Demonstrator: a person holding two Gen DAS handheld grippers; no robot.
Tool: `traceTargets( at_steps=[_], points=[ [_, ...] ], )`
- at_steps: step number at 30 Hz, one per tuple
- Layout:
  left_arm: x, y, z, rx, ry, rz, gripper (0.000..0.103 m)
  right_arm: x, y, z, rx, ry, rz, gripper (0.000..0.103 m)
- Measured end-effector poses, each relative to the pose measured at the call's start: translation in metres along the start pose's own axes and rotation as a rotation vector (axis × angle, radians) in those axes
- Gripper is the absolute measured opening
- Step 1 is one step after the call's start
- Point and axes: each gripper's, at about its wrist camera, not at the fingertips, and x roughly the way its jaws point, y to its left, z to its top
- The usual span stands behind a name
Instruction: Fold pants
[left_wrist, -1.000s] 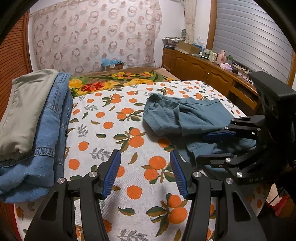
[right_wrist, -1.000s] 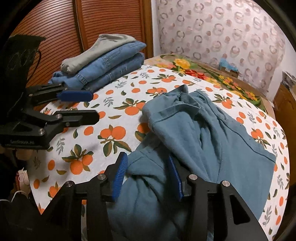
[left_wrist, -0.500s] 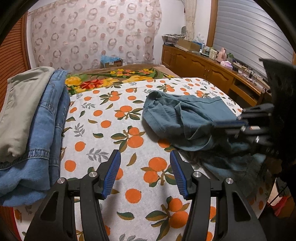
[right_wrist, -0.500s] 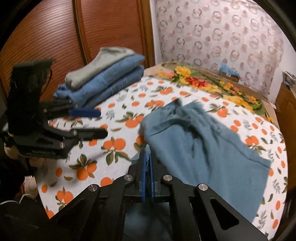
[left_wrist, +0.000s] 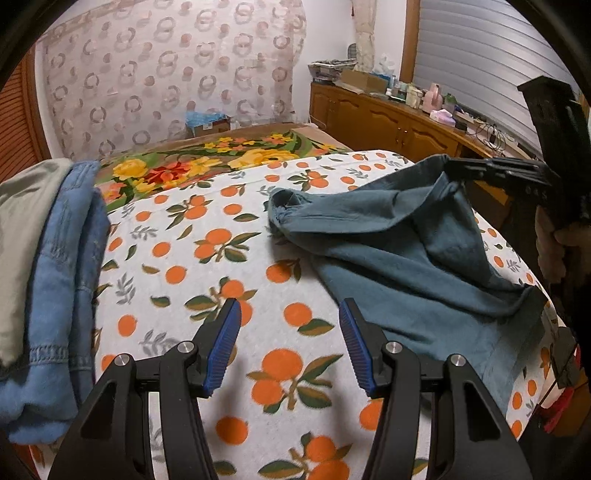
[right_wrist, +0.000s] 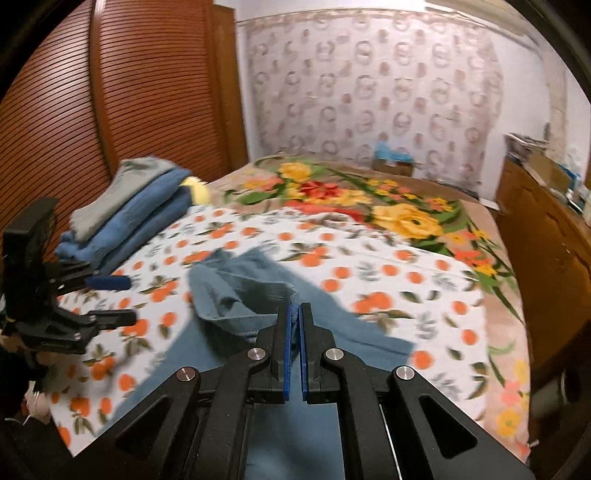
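Teal pants (left_wrist: 399, 251) lie rumpled on the orange-print bedspread (left_wrist: 207, 266), at the right in the left wrist view. My right gripper (right_wrist: 294, 314) is shut on an edge of the teal pants (right_wrist: 240, 295) and holds that edge lifted off the bed; from the left wrist view the right gripper (left_wrist: 452, 171) shows at the upper right with cloth hanging from it. My left gripper (left_wrist: 290, 317) is open above bare bedspread, left of the pants, with nothing between its fingers. It shows as the left gripper (right_wrist: 110, 299) at the left of the right wrist view.
A stack of folded clothes (left_wrist: 44, 266), denim under a grey-green piece, lies at the bed's left side by a slatted wooden wardrobe (right_wrist: 74, 110). A floral blanket (right_wrist: 369, 199) covers the far bed. A cluttered wooden cabinet (left_wrist: 388, 118) runs along the right.
My right gripper shut on the pants' edge and rose, lifting the cloth up and away. My left gripper drifted a little over the bedspread, still open.
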Motion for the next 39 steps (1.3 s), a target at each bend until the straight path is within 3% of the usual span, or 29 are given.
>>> traceTargets(
  at_steps=[7, 14, 18, 25, 36, 38, 39],
  points=[
    [0.018, -0.011, 0.019, 0.025, 0.024, -0.003, 0.056, 0.012, -0.035, -0.007, 0.084, 0.007, -0.097, 0.003],
    [0.045, -0.018, 0.039, 0.039, 0.056, -0.011, 0.056, 0.033, -0.04, -0.009, 0.12, 0.066, -0.077, 0.004],
    [0.063, -0.017, 0.051, 0.042, 0.078, -0.008, 0.056, 0.032, -0.041, -0.009, 0.131, 0.071, -0.09, 0.032],
    [0.088, -0.007, 0.074, 0.013, 0.094, -0.02, 0.056, 0.028, -0.057, -0.013, 0.141, 0.08, -0.013, 0.043],
    [0.101, -0.001, 0.088, -0.004, 0.094, -0.026, 0.056, 0.058, -0.075, -0.003, 0.101, 0.161, -0.003, 0.043],
    [0.101, 0.001, 0.086, -0.007, 0.097, -0.027, 0.056, 0.061, -0.077, -0.001, 0.102, 0.162, -0.001, 0.03],
    [0.101, 0.002, 0.084, -0.008, 0.099, -0.025, 0.056, 0.063, -0.076, 0.0, 0.096, 0.161, 0.003, 0.008]
  ],
)
